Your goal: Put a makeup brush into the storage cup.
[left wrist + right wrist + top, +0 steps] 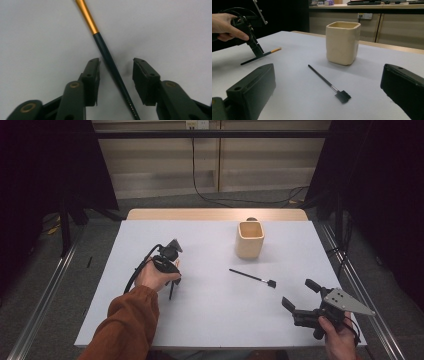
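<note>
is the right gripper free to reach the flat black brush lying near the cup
Probably yes. The right gripper is open, and bare table lies between it and the flat black brush. The cup stands behind the brush, out of the way.

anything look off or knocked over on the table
Nothing stands out. The cup stands upright, one brush lies flat beside it, and the left hand-held gripper is open around the other brush.

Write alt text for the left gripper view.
The left hand-held gripper, jaws open, straddles a thin brush handle lying on the white table. The handle is dark near the jaws and turns gold farther away.
</note>
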Tool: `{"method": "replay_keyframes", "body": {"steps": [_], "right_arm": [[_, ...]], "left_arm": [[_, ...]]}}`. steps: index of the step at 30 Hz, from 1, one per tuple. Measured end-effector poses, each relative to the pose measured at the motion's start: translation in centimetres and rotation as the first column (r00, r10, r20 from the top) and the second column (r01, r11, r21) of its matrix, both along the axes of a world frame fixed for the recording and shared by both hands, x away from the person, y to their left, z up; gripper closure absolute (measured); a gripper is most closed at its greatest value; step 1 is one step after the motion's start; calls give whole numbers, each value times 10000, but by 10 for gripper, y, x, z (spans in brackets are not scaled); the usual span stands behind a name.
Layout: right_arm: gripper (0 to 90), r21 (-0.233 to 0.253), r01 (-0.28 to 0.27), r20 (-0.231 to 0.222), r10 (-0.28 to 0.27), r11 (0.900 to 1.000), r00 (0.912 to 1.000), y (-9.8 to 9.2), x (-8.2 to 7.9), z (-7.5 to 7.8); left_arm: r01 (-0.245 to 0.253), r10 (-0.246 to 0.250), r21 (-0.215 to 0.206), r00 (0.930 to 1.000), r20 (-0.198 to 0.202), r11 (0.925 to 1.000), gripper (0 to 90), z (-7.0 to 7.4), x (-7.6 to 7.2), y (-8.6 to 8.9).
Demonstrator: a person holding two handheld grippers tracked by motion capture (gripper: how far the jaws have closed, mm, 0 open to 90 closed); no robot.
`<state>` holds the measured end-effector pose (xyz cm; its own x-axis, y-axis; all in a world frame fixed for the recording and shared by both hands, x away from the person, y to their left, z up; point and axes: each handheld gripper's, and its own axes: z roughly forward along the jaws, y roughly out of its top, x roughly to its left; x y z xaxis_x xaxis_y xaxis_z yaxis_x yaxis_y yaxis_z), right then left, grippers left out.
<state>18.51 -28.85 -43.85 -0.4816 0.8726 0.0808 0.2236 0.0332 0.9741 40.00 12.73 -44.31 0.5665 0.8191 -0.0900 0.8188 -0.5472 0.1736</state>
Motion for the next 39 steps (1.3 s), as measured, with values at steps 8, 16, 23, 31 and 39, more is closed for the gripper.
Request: {"method": "replay_keyframes", "body": {"steps": [8,16,23,31,39], "right_arm": [[0,0,-26,24,26,10000,10000,0,0,0],[0,-64,-93,68,93,9999,9999,1,-1,1],[0,-74,-103,60,103,9999,9999,0,-1,0],[0,-61,-109,59,110,9999,9999,1,-1,0],[0,-58,-119,8,119,9999,9999,1,0,0]], "left_arm": [[-285,287,276,9995,-88,9992,741,-2,4,1],[-459,486,713,9982,-360,9964,769,-3,8,-4],[-832,861,606,9953,-455,9947,833,-3,11,-1],[-933,948,282,9936,-614,9952,843,-3,13,4],[-923,913,-134,9936,-664,9956,844,-1,13,10]]}}
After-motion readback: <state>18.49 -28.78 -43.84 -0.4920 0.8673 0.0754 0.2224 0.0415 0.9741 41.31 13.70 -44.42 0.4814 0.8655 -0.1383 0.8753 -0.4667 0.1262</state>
